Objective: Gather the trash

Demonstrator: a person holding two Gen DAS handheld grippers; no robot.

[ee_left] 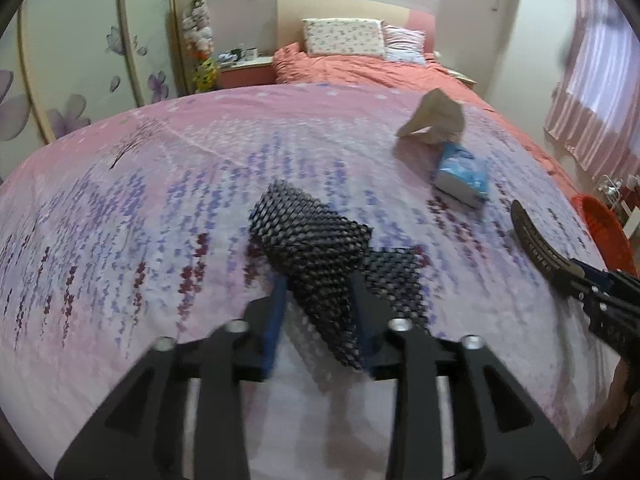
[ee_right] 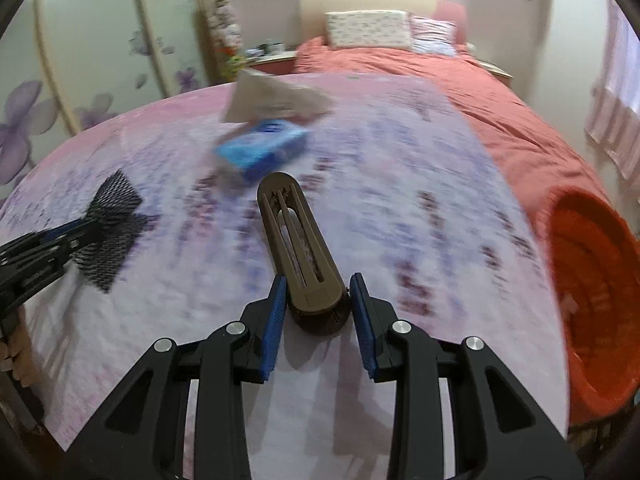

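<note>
The left gripper pinched light, floppy black mesh mid-fold; the right gripper clamped a stiff brown clip at its base.

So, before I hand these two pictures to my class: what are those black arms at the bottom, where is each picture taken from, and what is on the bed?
There is no robot: a person holds hand tongs in each hand, and each carries a wide-angle camera looking along its two fingers. One picture comes from the left tongs, the other from the right tongs. The left tongs grip a piece of black mesh. The right tongs have a brown slotted plastic piece between their blue pads, apparently gripped. Still lying on the flowered bedspread are a blue packet and crumpled beige paper. An orange basket stands beside the bed, probably for the trash.
</note>
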